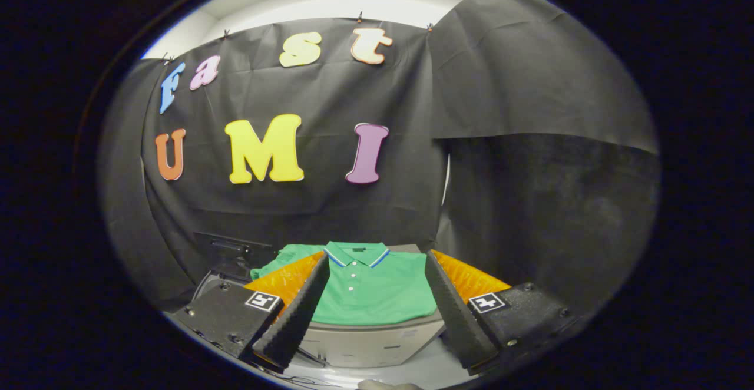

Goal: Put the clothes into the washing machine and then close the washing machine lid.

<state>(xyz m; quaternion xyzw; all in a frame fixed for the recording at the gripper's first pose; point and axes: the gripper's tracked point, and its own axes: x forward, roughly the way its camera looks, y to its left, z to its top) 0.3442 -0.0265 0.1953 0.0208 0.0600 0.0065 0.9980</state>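
A green polo shirt (377, 290) with a blue-and-white trimmed collar lies flat on top of a grey box-like stand (365, 343), straight ahead of my fingers. My gripper (377, 304) is open, its two black ribbed fingers (294, 313) spread wide to either side of the shirt, with nothing between them. A dark raised panel (232, 251) stands behind the shirt's left sleeve; it may be the washing machine's open lid, though I cannot tell for sure.
Black cloth walls close in behind and to the right of the stand. A pale floor or tabletop (424, 372) shows below the stand, with thin cables (294, 378) lying near the left finger.
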